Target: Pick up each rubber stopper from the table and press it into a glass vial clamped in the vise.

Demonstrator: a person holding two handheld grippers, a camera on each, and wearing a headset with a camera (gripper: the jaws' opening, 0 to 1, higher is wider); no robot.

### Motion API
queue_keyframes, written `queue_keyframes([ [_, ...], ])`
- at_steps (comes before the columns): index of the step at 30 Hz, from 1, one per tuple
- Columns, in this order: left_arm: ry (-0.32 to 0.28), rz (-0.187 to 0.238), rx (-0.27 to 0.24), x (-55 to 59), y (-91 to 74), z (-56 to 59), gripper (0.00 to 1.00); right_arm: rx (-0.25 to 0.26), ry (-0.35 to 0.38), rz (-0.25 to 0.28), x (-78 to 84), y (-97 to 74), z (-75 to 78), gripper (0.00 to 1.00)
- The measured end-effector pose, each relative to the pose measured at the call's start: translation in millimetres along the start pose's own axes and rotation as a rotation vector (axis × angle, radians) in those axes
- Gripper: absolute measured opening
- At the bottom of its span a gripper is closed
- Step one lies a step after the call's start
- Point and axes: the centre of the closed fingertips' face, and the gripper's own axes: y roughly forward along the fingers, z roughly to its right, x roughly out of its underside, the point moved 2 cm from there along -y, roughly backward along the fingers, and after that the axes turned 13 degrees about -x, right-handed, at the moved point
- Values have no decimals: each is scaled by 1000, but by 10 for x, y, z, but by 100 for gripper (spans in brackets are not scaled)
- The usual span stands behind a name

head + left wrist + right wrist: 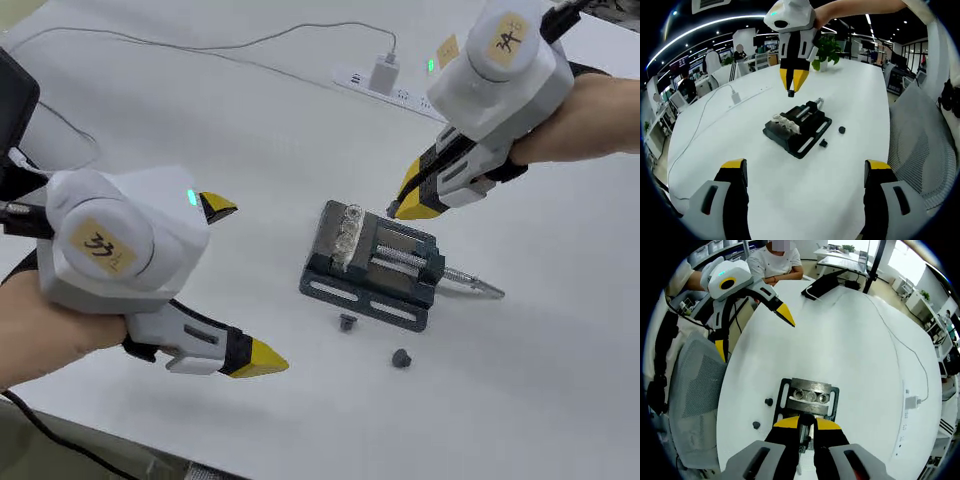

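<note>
A small black vise (362, 298) sits mid-table with clear glass vials (348, 236) clamped in a row in its jaws. Two dark rubber stoppers (347, 322) (401, 358) lie on the table in front of it. My right gripper (408, 211) hovers just above the vise's screw side, shut on a small dark stopper (790, 93) at its tips. In the right gripper view the vials (811, 396) lie just beyond the right gripper (807, 422). My left gripper (242, 283) stands open and holds nothing, left of the vise and apart from it.
A white power strip (385, 85) with a charger and cable lies at the back of the white table. A dark device (15, 120) sits at the left edge. A grey mesh chair (920, 140) stands by the table's near side. A person (775, 262) sits at the far end.
</note>
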Motion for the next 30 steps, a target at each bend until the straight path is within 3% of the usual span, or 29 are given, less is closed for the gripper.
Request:
queue_keyframes([
  [5,-6,1,1,10,30,-1,96,-18,-54,-71,-46,55,117,5],
  [18,-7,0,5,36,85,14,96,-63,-94,-155,-144,227,330,5],
  [30,-13,-1,1,65,65,26,95,-92,-85,-189,-128,385,326,5],
])
